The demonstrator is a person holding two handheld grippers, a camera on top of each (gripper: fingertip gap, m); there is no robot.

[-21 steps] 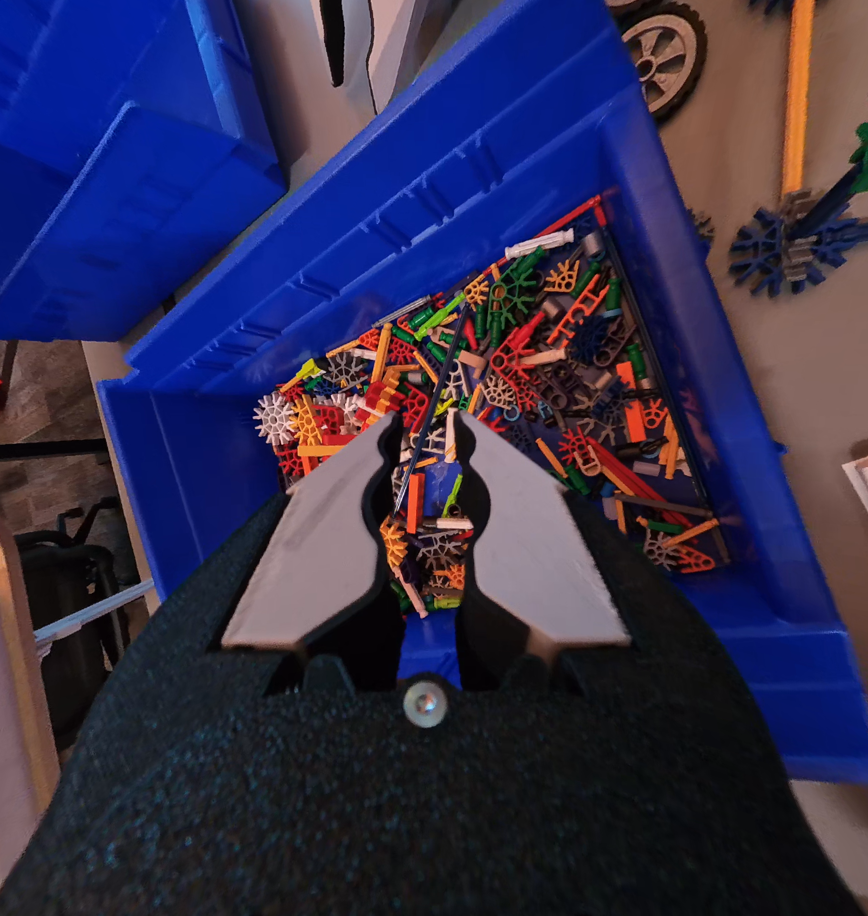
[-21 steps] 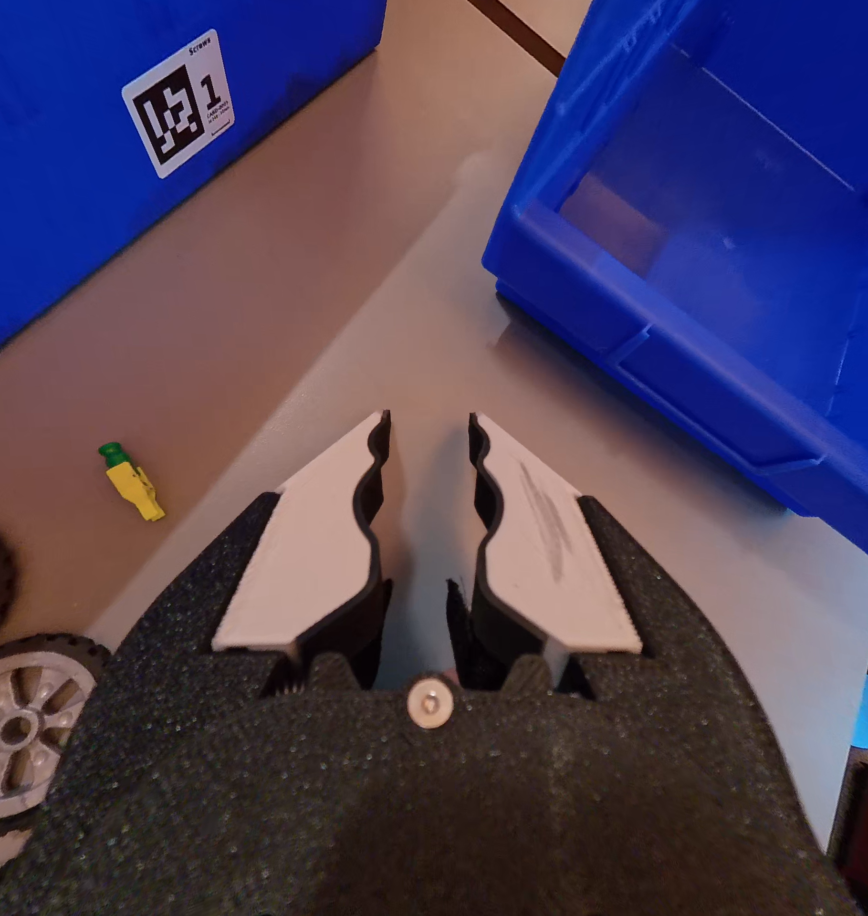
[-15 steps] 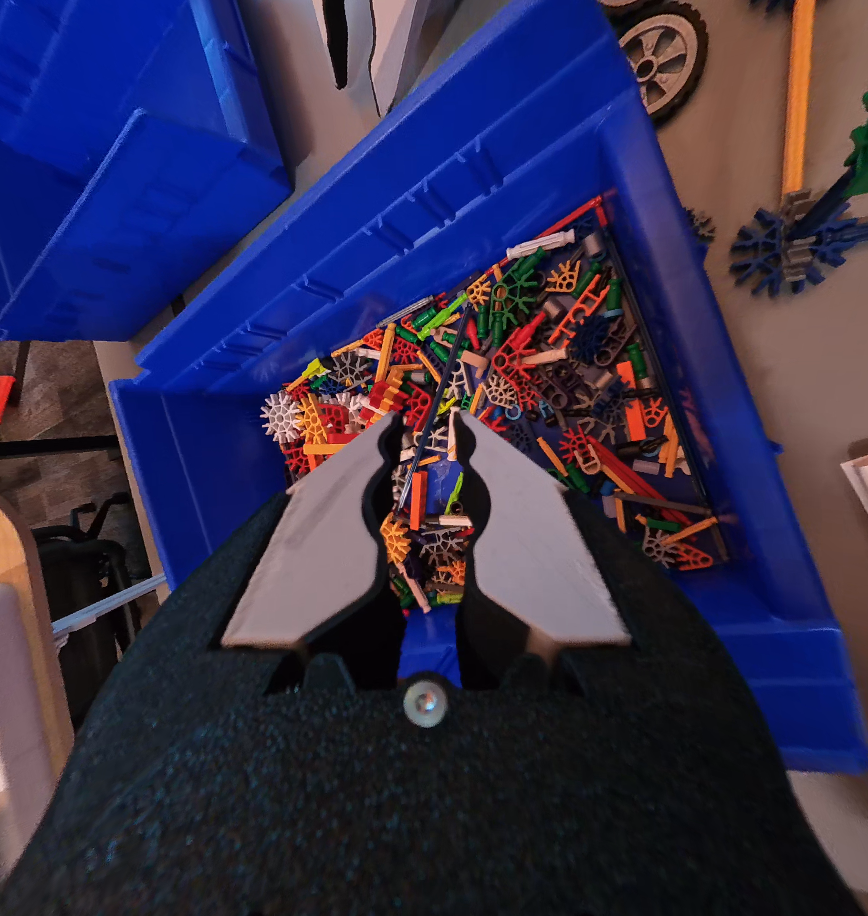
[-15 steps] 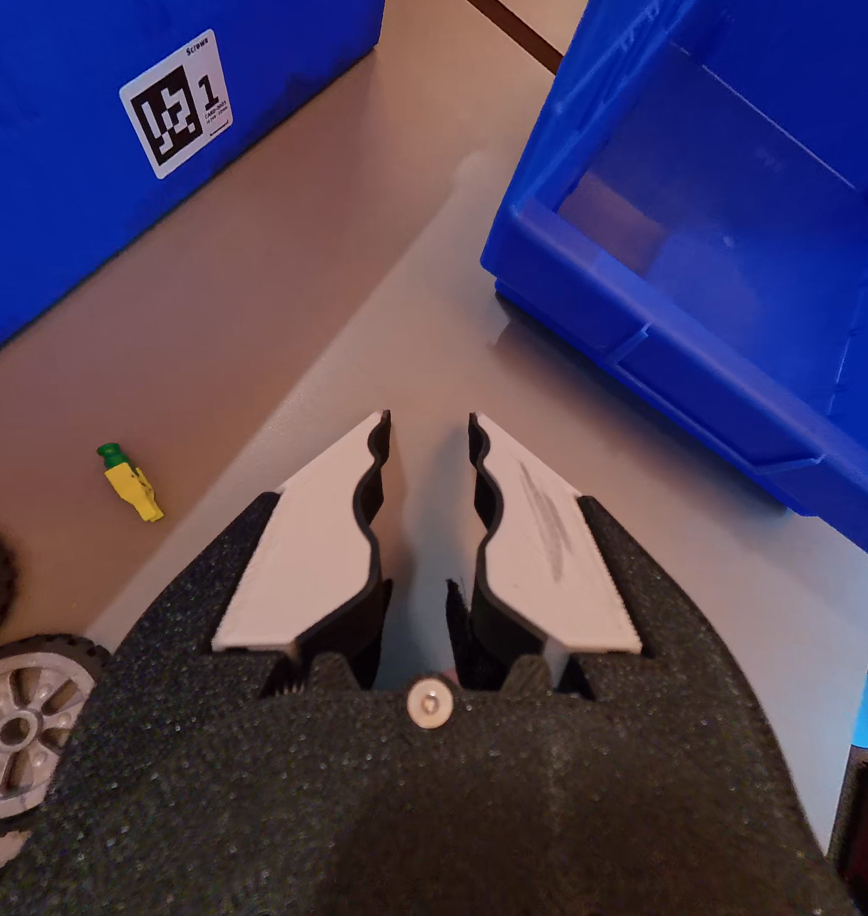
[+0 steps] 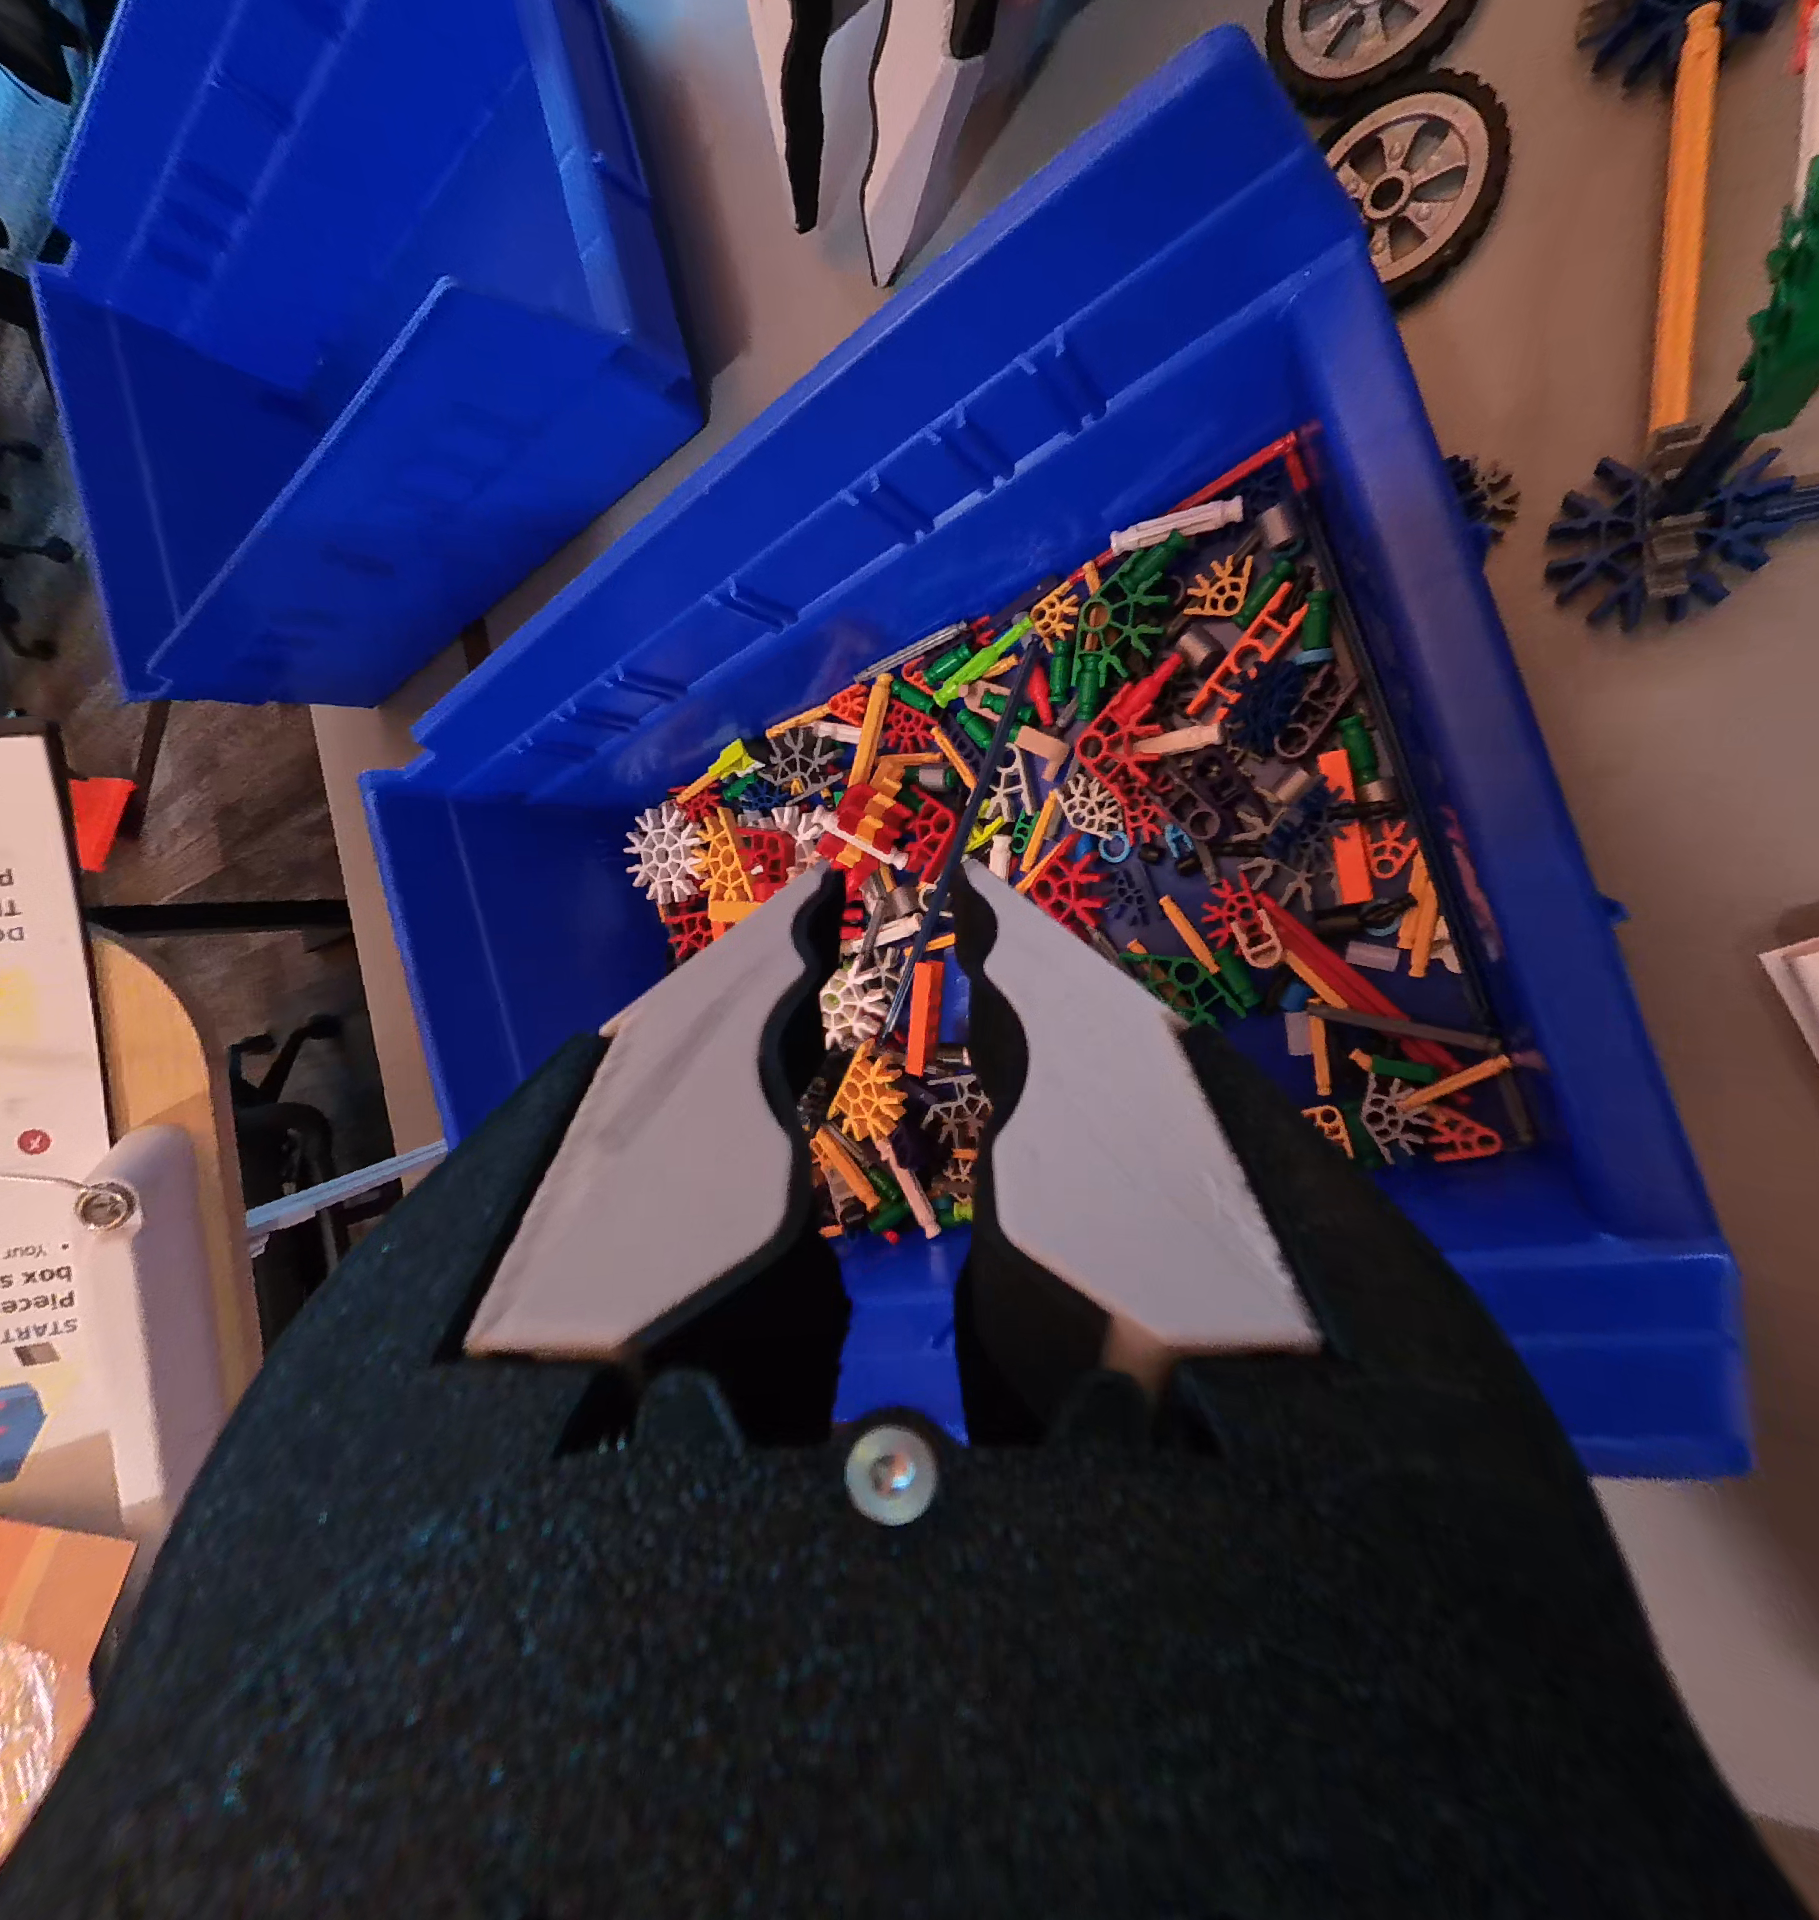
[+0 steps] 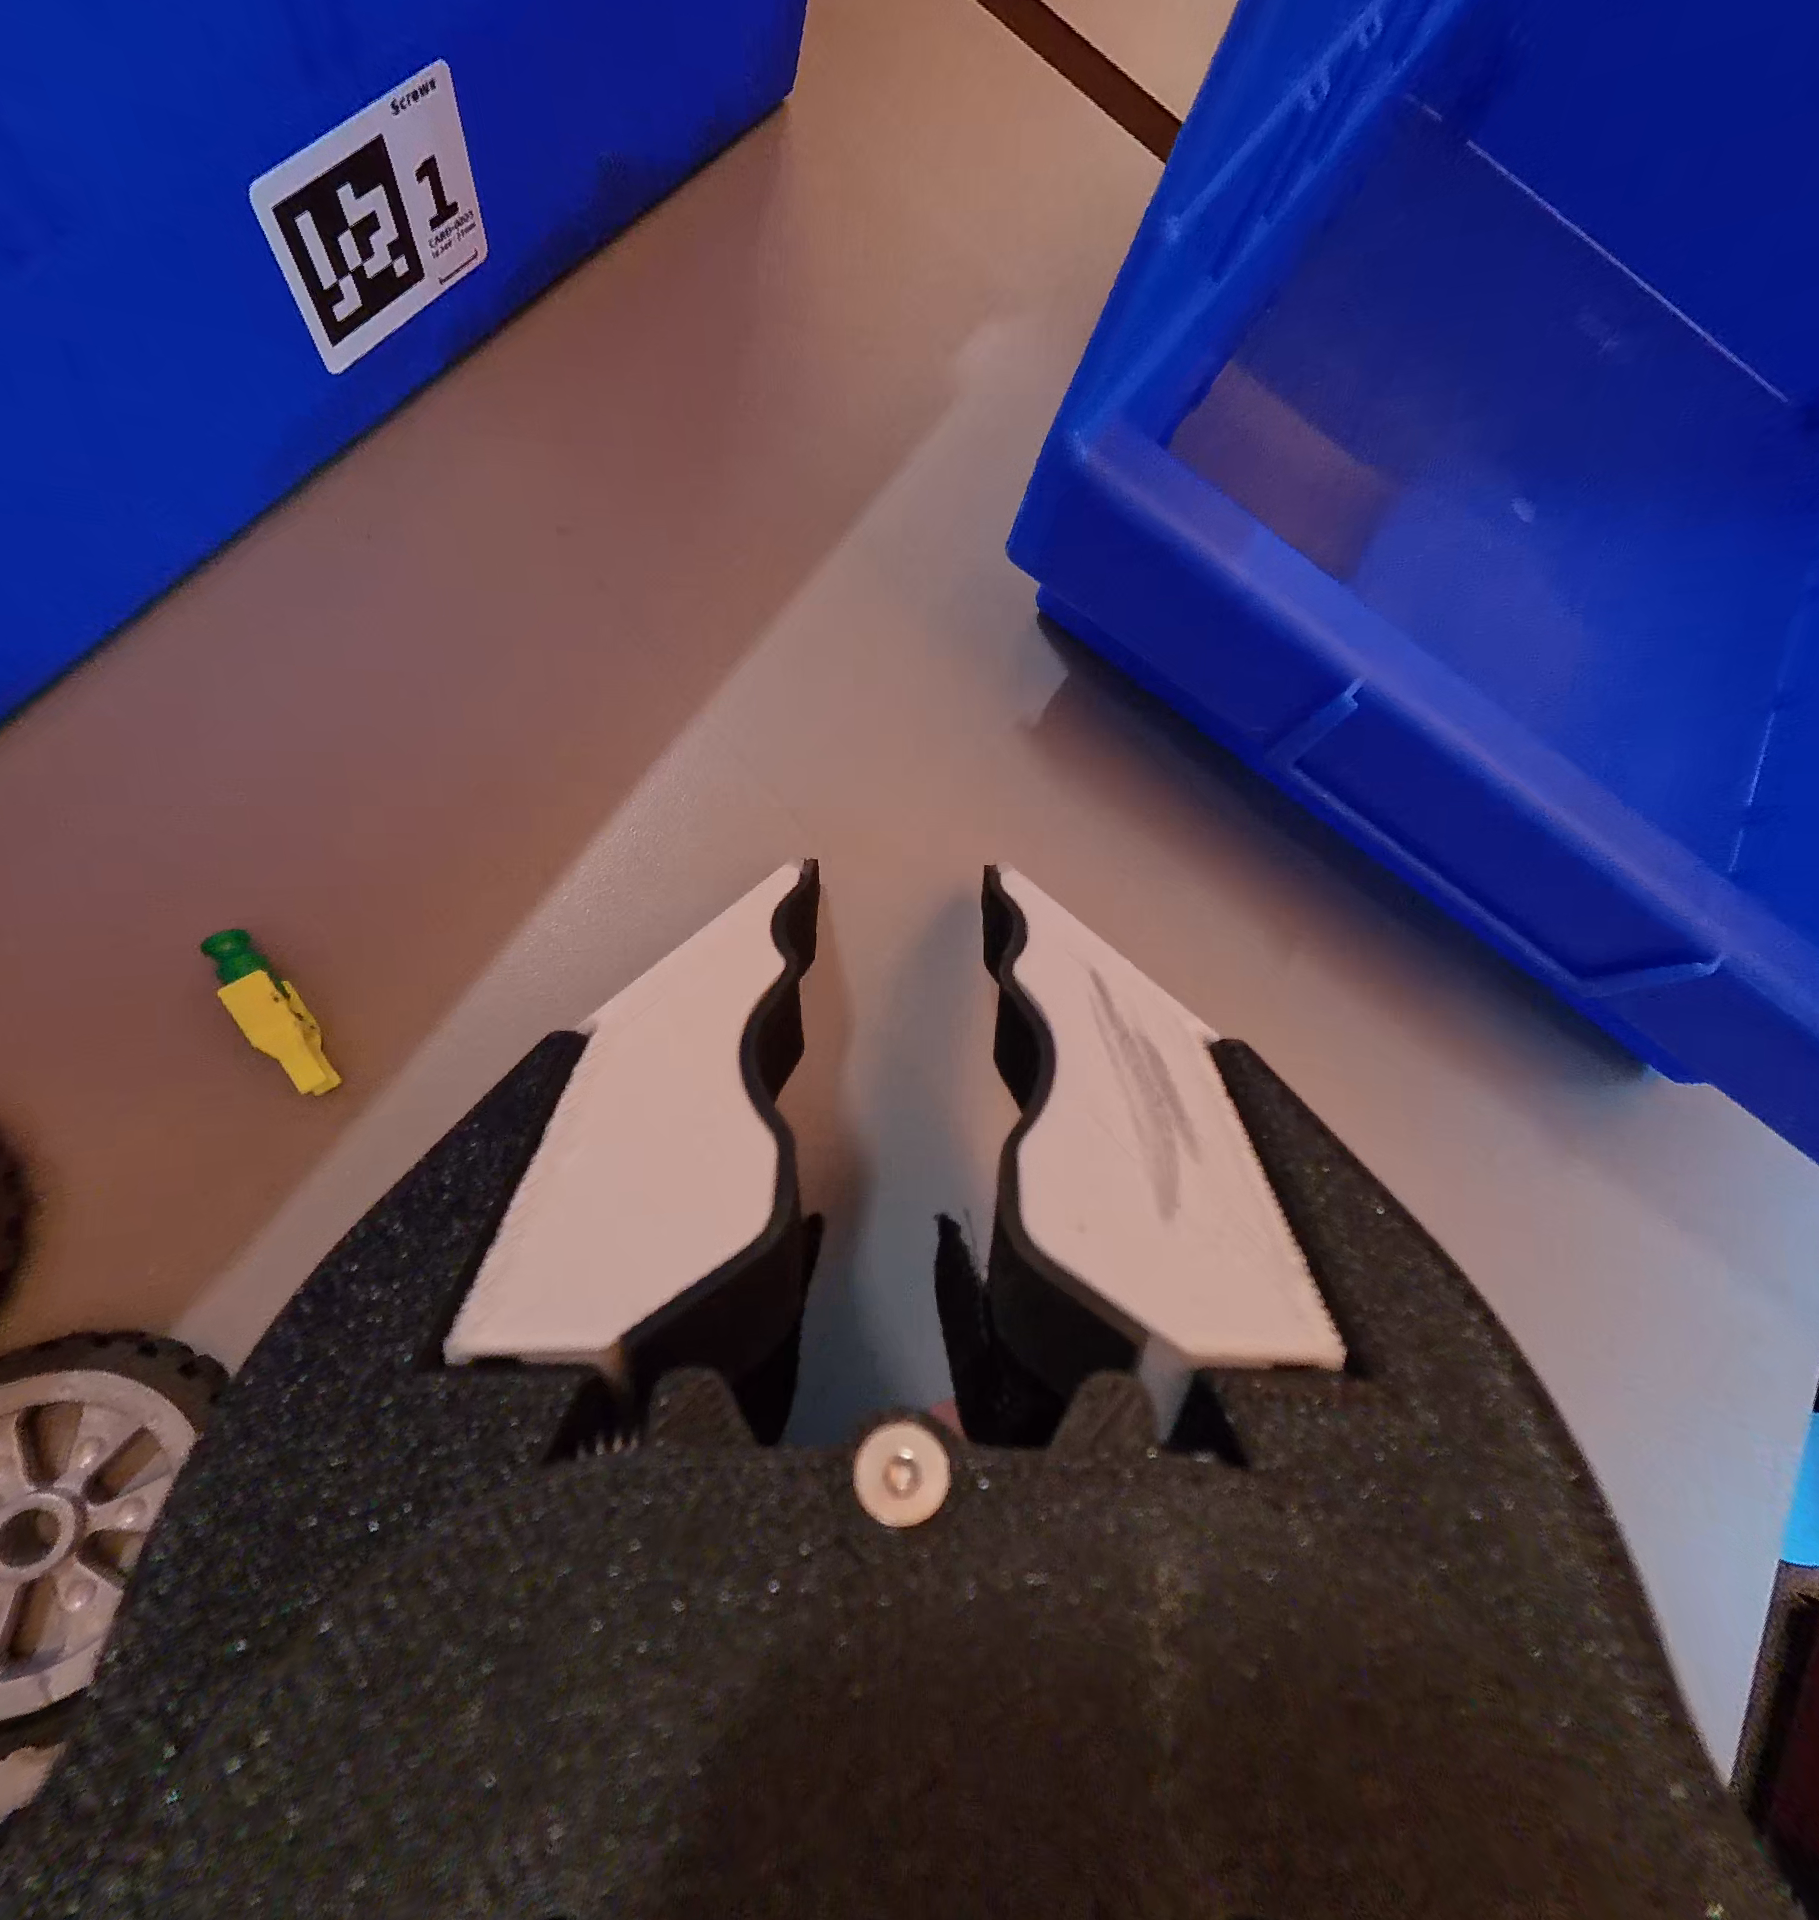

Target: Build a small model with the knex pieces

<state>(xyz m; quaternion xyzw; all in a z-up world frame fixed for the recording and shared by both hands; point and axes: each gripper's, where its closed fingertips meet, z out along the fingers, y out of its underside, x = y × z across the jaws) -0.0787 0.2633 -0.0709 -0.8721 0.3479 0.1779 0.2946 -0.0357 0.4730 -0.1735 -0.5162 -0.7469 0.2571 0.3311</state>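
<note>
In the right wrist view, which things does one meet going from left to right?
Grey wheel → green and yellow piece → white tag on a blue box → right tool, open → empty blue bin.

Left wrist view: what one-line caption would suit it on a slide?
Open left claw poised above a blue bin of mixed construction-toy pieces, holding nothing.

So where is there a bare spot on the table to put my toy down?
The table is bare ahead of the right gripper, between the empty blue bin, the labelled blue box and the small yellow-green piece. The full bin under the left gripper is crowded; wheels crowd beyond it.
</note>
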